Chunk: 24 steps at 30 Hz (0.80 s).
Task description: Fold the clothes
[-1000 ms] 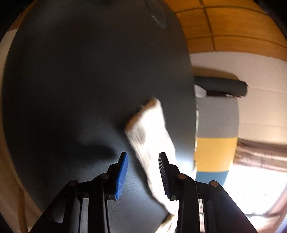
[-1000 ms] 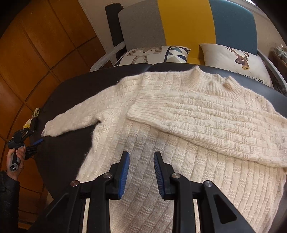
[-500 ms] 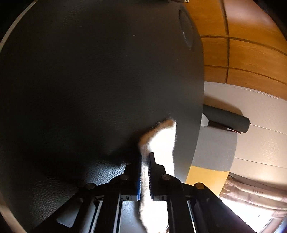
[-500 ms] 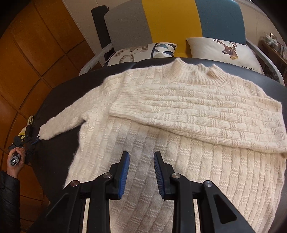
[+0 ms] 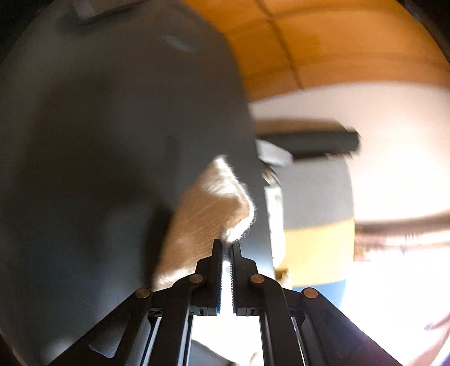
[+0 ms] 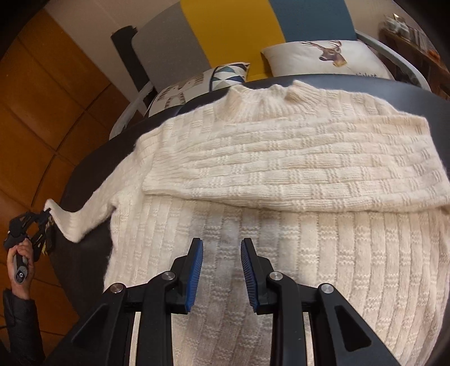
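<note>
A cream knitted sweater lies spread on a round dark table. One sleeve is folded across its chest. The other sleeve stretches out to the left. My left gripper is shut on the cuff of that sleeve, which bunches up just past the fingertips; in the right wrist view the same gripper shows at the table's left edge, held by a hand. My right gripper hovers open over the sweater's lower body, with nothing between its blue pads.
Behind the table stands a seat with a grey, yellow and blue back and two printed cushions. A dark rolled mat leans beside it. Wooden panelling fills the left side.
My left gripper went from open around the sleeve cuff to shut on it, and the cuff has lifted slightly. My right gripper stays open above the sweater and has shifted a little.
</note>
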### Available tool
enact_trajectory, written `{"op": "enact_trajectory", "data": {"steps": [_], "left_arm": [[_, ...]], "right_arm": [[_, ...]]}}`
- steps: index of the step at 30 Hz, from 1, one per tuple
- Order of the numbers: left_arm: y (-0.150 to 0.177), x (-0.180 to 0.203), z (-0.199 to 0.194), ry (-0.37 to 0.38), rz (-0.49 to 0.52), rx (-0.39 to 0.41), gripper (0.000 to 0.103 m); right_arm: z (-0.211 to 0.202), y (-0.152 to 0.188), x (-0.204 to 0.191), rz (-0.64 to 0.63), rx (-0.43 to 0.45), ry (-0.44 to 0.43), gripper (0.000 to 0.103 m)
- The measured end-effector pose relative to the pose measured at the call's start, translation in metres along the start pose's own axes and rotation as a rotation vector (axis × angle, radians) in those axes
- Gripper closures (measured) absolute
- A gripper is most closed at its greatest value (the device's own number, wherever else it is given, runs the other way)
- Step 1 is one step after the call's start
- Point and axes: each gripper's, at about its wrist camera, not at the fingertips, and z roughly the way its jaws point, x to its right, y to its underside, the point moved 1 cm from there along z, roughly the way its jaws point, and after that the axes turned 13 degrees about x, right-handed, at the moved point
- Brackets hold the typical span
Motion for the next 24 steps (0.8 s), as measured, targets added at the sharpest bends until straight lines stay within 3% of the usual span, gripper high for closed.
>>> {"op": "enact_trajectory", "data": {"steps": [5,11,18,24], "left_arm": [[0.054,0.074,0.017,0.089,0.150,-0.097,0.099],[0.126,0.132,0.041,0.156,0.248,-0.221,0.099],[0.236,0.185,0.087,0.145,0.406,-0.377,0.099],[0.321,0.183,0.080,0.101,0.533,-0.485,0.099]], "right_arm": [[-0.008,-0.001,0.017,0.036,0.007,0.009,0.075],[-0.020,-0.003,0.040,0.069,0.016,0.018,0.075],[-0.030,-0.013,0.054,0.068,0.036,0.011,0.075],[-0.032,-0.023,0.059,0.068,0.046,-0.016,0.075]]}}
